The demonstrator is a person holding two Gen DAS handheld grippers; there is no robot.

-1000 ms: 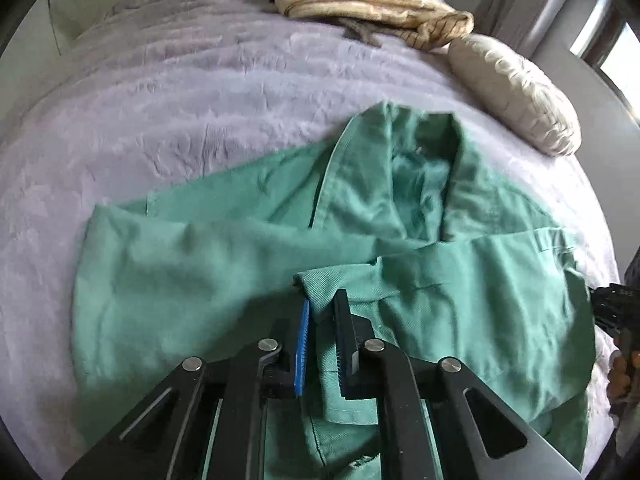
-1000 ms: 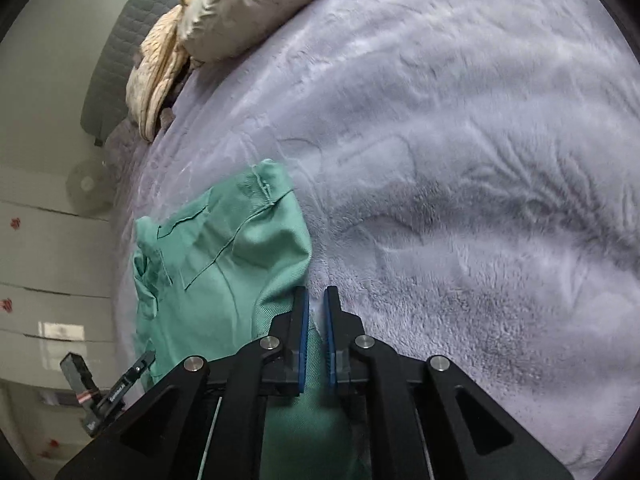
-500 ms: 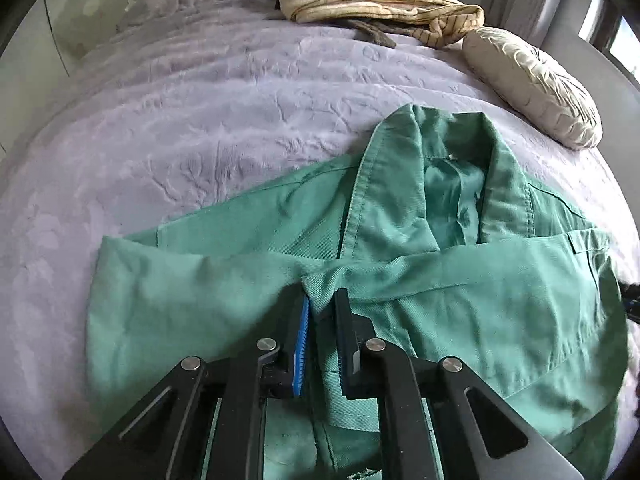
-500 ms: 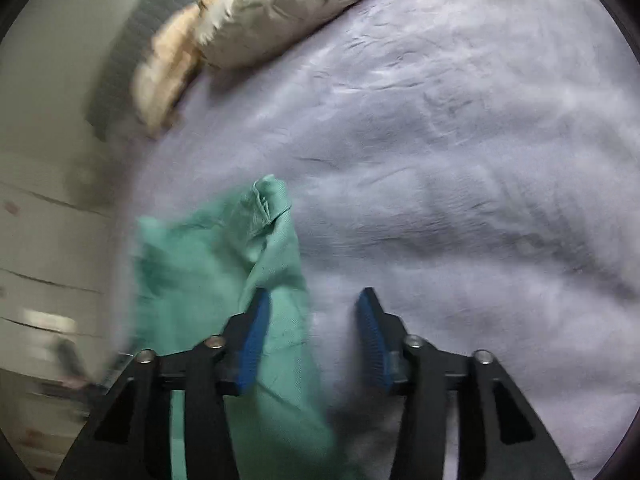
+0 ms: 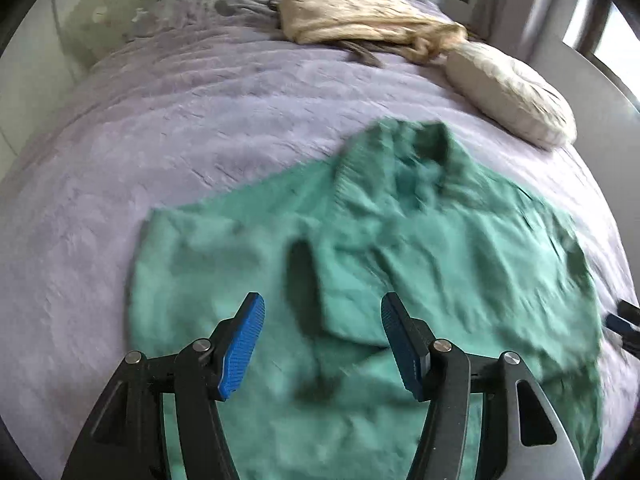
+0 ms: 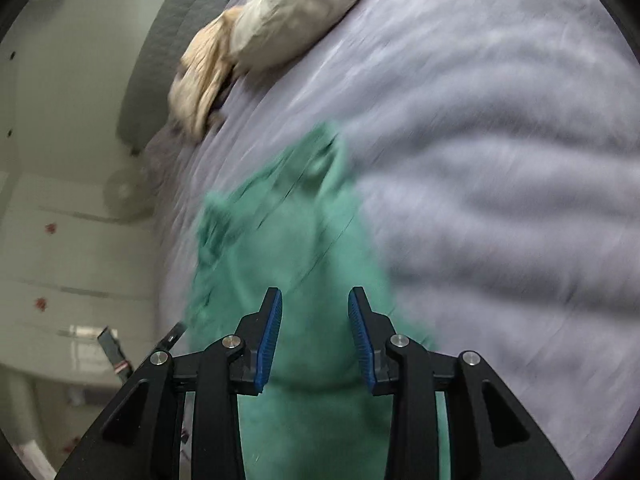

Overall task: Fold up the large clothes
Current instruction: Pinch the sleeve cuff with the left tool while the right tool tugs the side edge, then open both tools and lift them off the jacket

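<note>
A green collared jacket [image 5: 440,248] lies spread on the lilac bed cover [image 5: 160,128], collar toward the headboard, with a sleeve folded across its front. My left gripper [image 5: 322,340] is open above the sleeve cuff, holding nothing. In the right wrist view the jacket [image 6: 288,248] runs away from me along its right edge. My right gripper [image 6: 315,336] is open over the green cloth, holding nothing. Both views are blurred by motion.
A beige pillow [image 5: 512,96] and a crumpled cream blanket [image 5: 360,24] lie near the headboard; they also show in the right wrist view [image 6: 296,12]. The other gripper's tip [image 5: 624,324] shows at the jacket's right edge. A wall lies left of the bed [image 6: 60,160].
Both grippers have let go: the left released the sleeve cuff and opened wide, the right opened half a second ago. Both have pulled back a little from the cloth.
</note>
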